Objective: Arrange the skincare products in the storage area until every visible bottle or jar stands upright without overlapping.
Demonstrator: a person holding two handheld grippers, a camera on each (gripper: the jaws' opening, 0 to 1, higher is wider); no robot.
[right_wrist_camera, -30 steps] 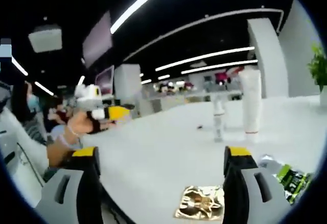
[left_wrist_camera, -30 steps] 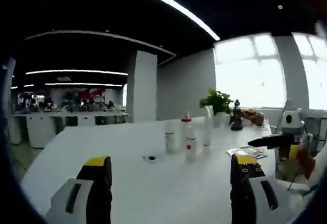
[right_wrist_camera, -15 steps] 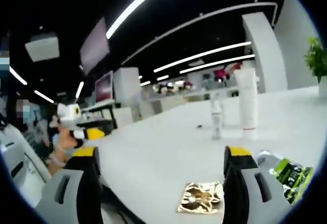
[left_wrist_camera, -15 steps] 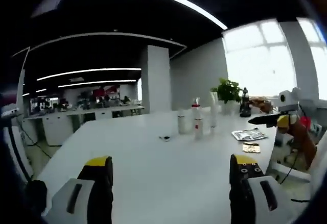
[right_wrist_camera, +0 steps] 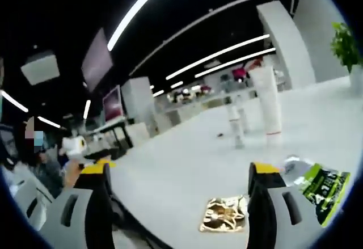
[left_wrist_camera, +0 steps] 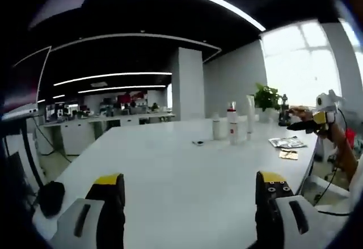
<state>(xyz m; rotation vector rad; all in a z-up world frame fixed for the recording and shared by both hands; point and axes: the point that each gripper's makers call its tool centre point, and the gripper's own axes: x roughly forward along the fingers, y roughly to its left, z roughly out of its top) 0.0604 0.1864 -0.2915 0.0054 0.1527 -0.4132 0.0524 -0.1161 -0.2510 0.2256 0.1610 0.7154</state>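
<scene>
Two hand-held grippers hung spread and empty over the white desk (left_wrist_camera: 170, 169). Left of the tall tube (right_wrist_camera: 266, 104) stood small bottles (left_wrist_camera: 231, 130), all upright; right of the tube and nearer lay a gold sachet (right_wrist_camera: 224, 215) and a green packet (right_wrist_camera: 320, 186). Approaching should probably be slow, jaws wide, so nothing topples. No writing was legible.

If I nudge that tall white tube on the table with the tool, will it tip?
Probably. The tall white tube stands upright and narrow on the smooth white table, so a high push likely topples it. It looks like light plastic, and may slide if pushed low.
</scene>
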